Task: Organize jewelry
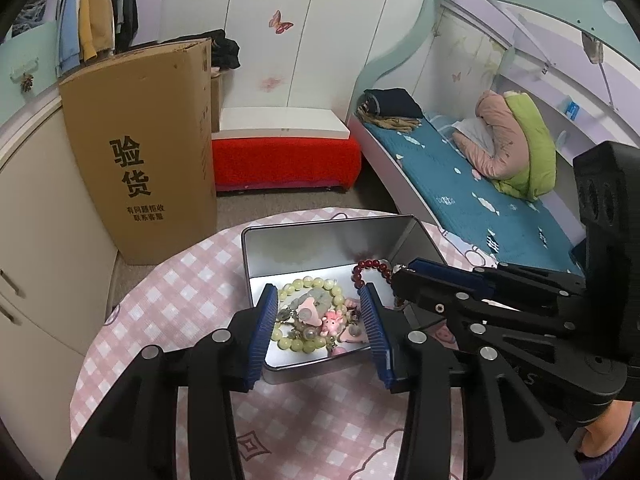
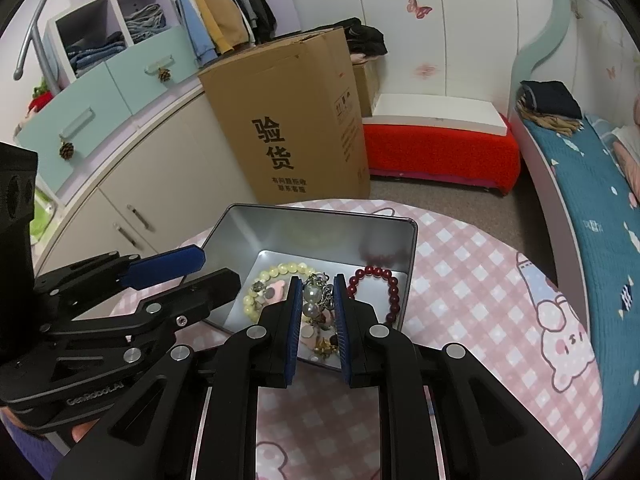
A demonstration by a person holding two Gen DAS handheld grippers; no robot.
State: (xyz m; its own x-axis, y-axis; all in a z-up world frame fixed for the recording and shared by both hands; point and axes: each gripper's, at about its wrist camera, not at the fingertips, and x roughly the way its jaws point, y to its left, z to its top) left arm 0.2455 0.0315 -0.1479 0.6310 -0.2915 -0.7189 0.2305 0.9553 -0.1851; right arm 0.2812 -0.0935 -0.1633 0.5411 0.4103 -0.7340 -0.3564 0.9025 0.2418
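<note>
Left claw [image 1: 318,320] spread wide over metal tin [image 1: 320,236] on worktop [image 1: 172,292]. Right claw [image 2: 318,312] pinching pearl charm chain [image 2: 310,300]. Red bead bracelet [image 2: 386,280] at 2 o'clock of it.

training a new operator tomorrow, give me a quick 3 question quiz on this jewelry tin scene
1. True or false: the dark red bead bracelet lies on the checked tablecloth, outside the metal tin.
2. Multiple choice: the left gripper is (A) wide open above the yellow-green bead bracelet, (B) shut on that bracelet, (C) out of view.
3. Short answer: what sits between the fingers of the right gripper?

Key: 1. False, it lies inside the tin. 2. A. 3. A strand of pearly beads and metal chain, with the fingers narrowed around it; whether they actually pinch it is unclear.
</note>
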